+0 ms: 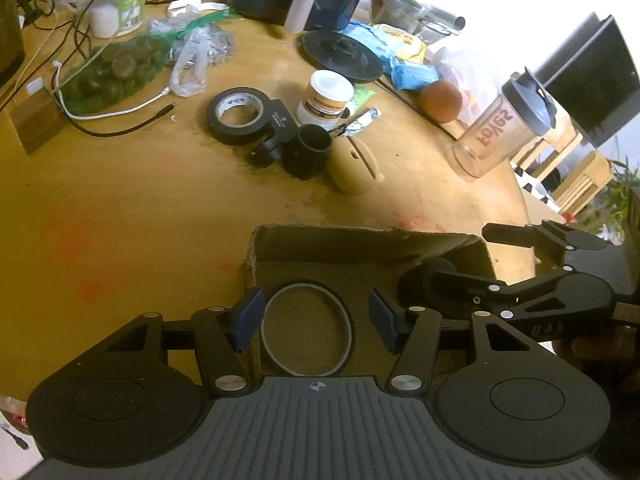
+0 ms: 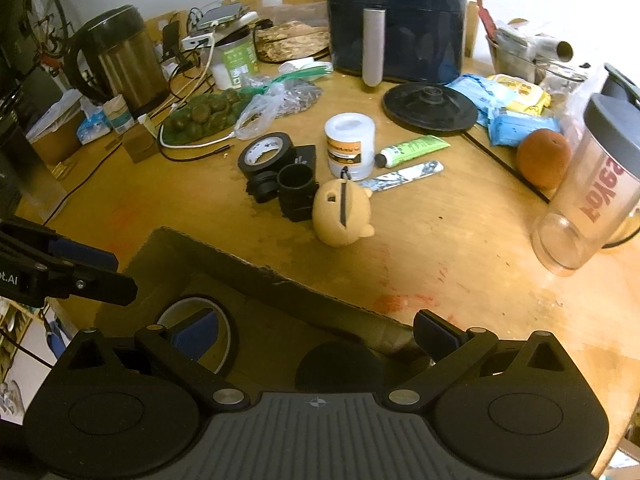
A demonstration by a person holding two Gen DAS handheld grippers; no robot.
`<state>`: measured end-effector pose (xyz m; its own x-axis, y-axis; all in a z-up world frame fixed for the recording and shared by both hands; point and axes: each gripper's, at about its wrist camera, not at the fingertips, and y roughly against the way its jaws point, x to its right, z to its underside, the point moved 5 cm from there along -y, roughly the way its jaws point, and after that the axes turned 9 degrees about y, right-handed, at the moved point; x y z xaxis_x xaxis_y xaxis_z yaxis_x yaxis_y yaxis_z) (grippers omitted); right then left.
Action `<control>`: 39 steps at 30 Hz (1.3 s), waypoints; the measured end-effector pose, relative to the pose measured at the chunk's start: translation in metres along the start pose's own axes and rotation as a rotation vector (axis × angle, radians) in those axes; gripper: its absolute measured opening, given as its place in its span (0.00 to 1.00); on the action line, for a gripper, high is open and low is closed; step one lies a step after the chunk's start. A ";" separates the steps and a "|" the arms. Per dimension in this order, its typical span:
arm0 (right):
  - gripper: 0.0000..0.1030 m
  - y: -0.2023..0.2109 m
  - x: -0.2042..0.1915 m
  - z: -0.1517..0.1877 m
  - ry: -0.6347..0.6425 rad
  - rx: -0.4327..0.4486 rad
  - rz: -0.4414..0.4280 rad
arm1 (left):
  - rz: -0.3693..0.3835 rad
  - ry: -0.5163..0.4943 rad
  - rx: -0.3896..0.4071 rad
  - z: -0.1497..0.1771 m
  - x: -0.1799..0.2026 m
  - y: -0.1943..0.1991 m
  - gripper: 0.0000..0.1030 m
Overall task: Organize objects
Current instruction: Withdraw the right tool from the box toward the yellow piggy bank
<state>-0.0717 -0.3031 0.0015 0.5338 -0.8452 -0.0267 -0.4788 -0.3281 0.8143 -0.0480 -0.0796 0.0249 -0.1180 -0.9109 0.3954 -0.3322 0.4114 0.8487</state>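
An open cardboard box (image 1: 360,240) sits at the near edge of the wooden table (image 1: 120,200). A thin tape ring (image 1: 307,330) lies on its floor, with a round black object (image 2: 338,364) beside it. My left gripper (image 1: 316,322) is open and empty above the ring. My right gripper (image 2: 316,338) is open and empty over the box (image 2: 248,268), above the black object; it also shows in the left wrist view (image 1: 460,264). On the table stand a black tape roll (image 1: 236,114), black camera parts (image 1: 296,150), a tan piggy bank (image 1: 354,164) and a white jar (image 1: 325,98).
A clear shaker bottle (image 1: 504,124), an orange (image 1: 440,100), a black round base (image 1: 342,56), blue packets (image 1: 400,64), a green net bag (image 1: 116,70), cables (image 1: 120,112), an air fryer (image 2: 396,20) and a kettle (image 2: 116,56) crowd the far side of the table.
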 end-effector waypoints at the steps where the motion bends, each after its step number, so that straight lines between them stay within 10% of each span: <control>1: 1.00 0.000 0.001 0.001 -0.005 0.000 0.003 | 0.000 -0.004 -0.001 -0.001 0.001 -0.001 0.61; 39: 1.00 -0.022 0.014 -0.032 -0.002 0.011 -0.022 | -0.111 -0.048 0.138 -0.010 0.003 0.014 0.73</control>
<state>-0.0316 -0.2940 0.0016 0.5426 -0.8387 -0.0456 -0.4748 -0.3511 0.8070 -0.0436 -0.0764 0.0410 -0.1167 -0.9523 0.2820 -0.4707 0.3031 0.8286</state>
